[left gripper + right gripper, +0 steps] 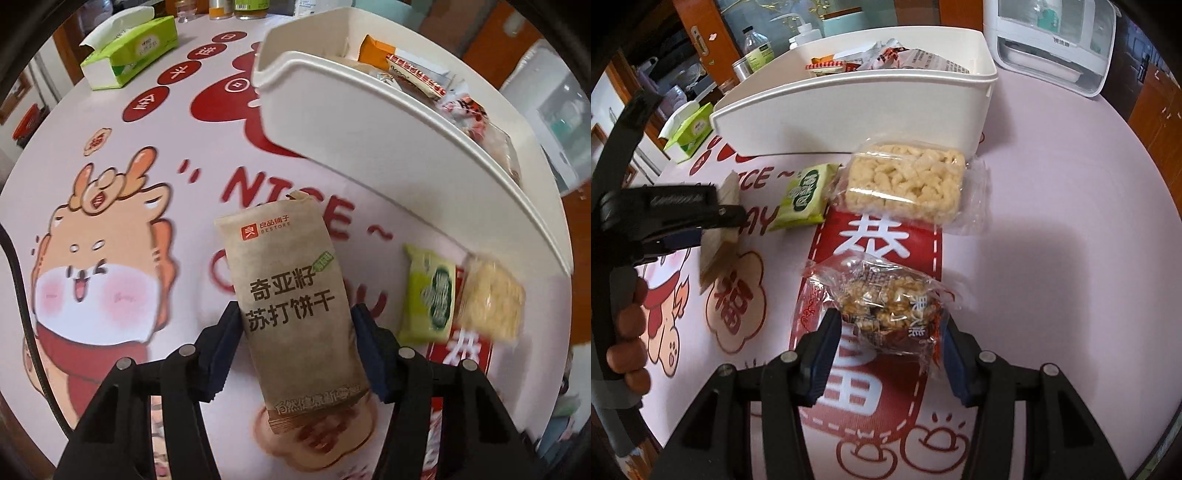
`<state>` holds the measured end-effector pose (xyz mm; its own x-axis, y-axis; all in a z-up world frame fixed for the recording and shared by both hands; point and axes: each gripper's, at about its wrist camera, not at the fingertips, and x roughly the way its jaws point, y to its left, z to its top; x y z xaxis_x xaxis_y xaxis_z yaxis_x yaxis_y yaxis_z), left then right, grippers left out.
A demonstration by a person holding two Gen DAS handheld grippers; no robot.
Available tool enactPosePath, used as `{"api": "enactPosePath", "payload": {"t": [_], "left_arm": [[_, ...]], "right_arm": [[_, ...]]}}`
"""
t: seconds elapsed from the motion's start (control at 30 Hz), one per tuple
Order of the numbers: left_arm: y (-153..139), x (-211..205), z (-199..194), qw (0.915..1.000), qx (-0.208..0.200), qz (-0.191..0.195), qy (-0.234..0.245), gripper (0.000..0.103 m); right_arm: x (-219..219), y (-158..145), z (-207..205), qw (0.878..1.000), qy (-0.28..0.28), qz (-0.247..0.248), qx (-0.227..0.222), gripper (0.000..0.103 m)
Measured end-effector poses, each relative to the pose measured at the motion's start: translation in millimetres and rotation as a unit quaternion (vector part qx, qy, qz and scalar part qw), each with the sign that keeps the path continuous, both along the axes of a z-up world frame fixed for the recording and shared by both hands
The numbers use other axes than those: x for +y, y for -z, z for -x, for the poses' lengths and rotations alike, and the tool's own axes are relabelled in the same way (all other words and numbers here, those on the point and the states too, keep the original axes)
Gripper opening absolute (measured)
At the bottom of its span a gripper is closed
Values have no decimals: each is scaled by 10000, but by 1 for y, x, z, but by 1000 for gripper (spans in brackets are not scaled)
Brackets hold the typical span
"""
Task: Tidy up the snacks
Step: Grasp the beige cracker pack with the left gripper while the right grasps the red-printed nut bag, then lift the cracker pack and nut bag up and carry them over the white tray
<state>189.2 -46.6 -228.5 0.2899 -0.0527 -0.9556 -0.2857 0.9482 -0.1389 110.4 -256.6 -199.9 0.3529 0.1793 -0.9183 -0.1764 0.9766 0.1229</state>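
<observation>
**Two claws, one snack packet in each**

Left wrist view: left gripper [295, 350] clamped on a brown paper cracker packet [291, 302], blue pads pressing both long edges, packet running lengthwise away from the claw and tilted a little. Beyond the fingertips and to the right, a white storage bin [332, 122] with several wrapped snacks inside, among them an orange packet [375, 50] and a red-and-white one [413, 74]. Just right of the right finger, on the printed tablecloth [129, 155], a green snack packet [430, 295], and touching its far side a clear-wrapped puffed-rice cake [491, 299], blurred. Far ahead to the left, a green tissue box [129, 48].

Right wrist view: right gripper [886, 332] closed around a clear-wrapped nut brittle bar [886, 302], wrapper crumpled between the blue pads. Straight ahead, well apart, the puffed-rice cake [908, 184]; just left of that, the green snack packet [805, 195]. Behind both, the white storage bin [849, 110]. Far left, the left gripper [716, 229] side-on, with the cracker packet [720, 243] in its grip and a person's fingers [628, 332] curled on the handle.
</observation>
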Motion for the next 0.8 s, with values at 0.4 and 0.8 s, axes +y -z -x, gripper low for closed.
{"api": "enactPosePath", "payload": {"t": [0.4,0.8], "left_arm": [[-57,16,72,9914,-713,-463,997,58],[-167,9,44,9521,-2010,-1159,1994,59]], "right_arm": [[19,-28,22,9998,-101,-20,-183,52],[16,-132,-15,9907,263,-267,-1310,52]]}}
